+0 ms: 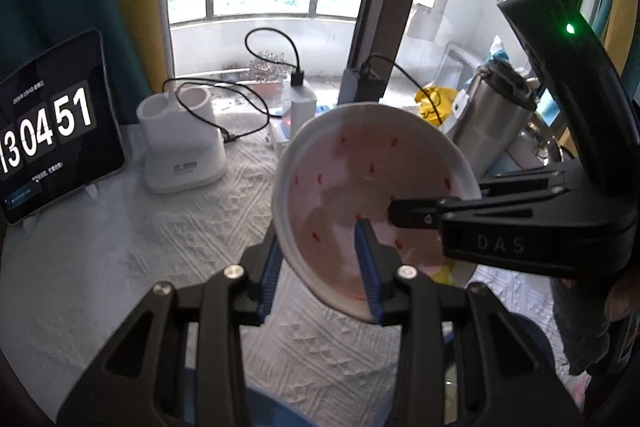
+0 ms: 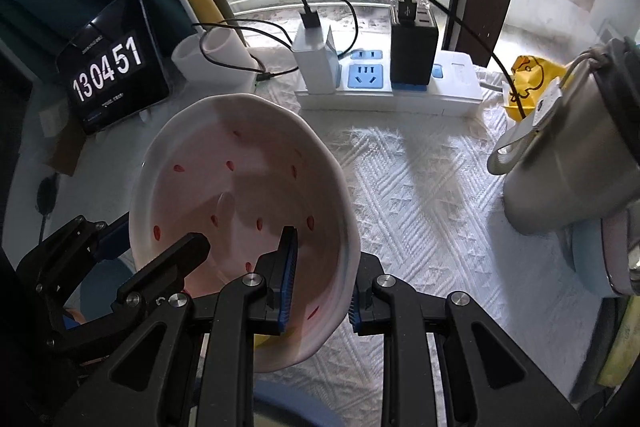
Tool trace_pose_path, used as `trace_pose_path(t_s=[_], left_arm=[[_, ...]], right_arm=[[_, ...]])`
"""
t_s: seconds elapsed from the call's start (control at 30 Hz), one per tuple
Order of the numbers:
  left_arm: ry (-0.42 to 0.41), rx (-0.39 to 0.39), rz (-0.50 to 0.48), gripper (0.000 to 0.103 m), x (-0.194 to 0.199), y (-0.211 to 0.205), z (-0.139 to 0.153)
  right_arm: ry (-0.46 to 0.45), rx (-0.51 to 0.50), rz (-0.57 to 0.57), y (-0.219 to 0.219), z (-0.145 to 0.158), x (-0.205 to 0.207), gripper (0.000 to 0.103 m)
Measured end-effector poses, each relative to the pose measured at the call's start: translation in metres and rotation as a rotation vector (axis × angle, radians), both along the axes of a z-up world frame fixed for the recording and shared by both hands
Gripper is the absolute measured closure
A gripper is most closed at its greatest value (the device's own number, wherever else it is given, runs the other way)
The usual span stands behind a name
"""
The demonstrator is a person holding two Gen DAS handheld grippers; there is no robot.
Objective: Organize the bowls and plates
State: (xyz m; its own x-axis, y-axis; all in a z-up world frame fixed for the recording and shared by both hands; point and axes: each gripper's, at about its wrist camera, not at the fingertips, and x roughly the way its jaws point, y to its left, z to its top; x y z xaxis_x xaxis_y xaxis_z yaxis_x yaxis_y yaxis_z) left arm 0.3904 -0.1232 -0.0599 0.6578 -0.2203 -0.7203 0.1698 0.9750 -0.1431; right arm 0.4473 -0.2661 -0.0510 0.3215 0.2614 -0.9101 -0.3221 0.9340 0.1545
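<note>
Bowl (image 2: 240,187): glazed ceramic by its look, glossy and smooth, pale pink inside with small red painted marks and a white rim. Left gripper (image 1: 320,267) and right gripper (image 2: 318,279): matt black plastic bodies with bright polished metal pins, and ribbed blue pads that look rubbery lining the jaws. Worktop cloth (image 2: 420,195): white woven fabric, matt, with a raised rough geometric relief; the flask (image 2: 568,167) is brushed metal with a dull satin sheen, the power strip (image 2: 460,95) smooth white plastic, the tablet (image 1: 52,131) a glossy glass screen.
</note>
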Motion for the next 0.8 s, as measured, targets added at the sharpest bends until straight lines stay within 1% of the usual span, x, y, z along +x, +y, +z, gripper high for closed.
trace_pose_path(t_s=[0.37, 0.8], left_arm=[[-0.045, -0.016, 0.014, 0.066, -0.031, 0.004, 0.023], [-0.079, -0.013, 0.000, 0.066, -0.057, -0.002, 0.041]], right_arm=[[-0.050, -0.008, 0.005, 0.004, 0.028, -0.032, 0.080], [-0.079, -0.001, 0.000, -0.001, 0.045, -0.064, 0.080]])
